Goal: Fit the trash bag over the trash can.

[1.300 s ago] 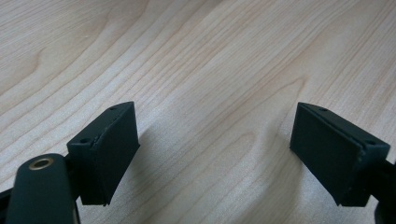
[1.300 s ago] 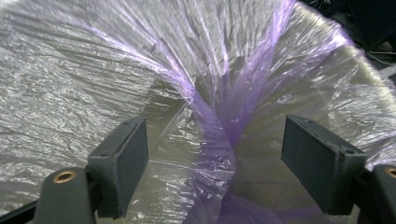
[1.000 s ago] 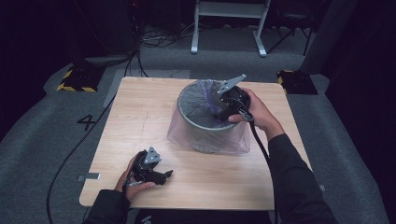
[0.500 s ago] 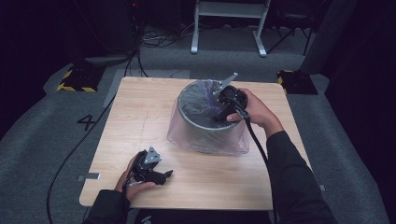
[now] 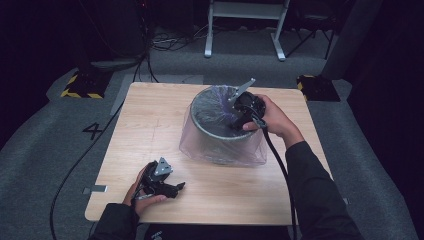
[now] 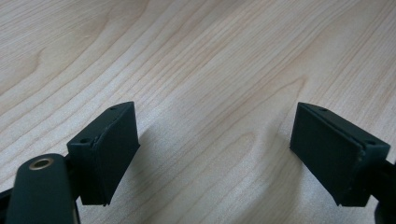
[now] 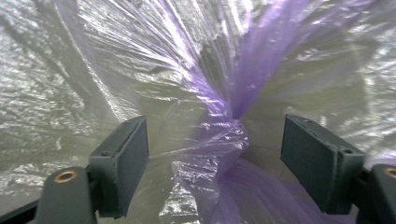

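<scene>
The right gripper (image 5: 239, 116) is held over the bin (image 5: 220, 132) on the table (image 5: 150, 120), jaws spread, with a gathered fold of the purple bag liner (image 7: 219, 140) between them, ungripped. The left gripper (image 5: 167, 186) is rested near the front edge, jaws spread, well apart from the bin

1. The counter (image 5: 150, 125) is pale wood with fine wavy grain lines.
2. The bag (image 5: 220, 145) is clear plastic tinted purple, with a deeper purple where it gathers into folds (image 7: 219, 140).
3. The bin (image 5: 212, 132) under the bag has a grey rim and a dark inside.
4. The left hand-held gripper (image 5: 167, 187) is black, with a grey plate on top.
5. The right hand-held gripper (image 5: 240, 116) is black too, its plate pale grey.
6. The floor (image 5: 45, 150) is grey carpet bearing a black figure "4" (image 5: 93, 131).
7. The block (image 5: 80, 85) on the floor is black with yellow-and-black hazard stripes.
8. The sleeve (image 5: 315, 195) is dark.
</scene>
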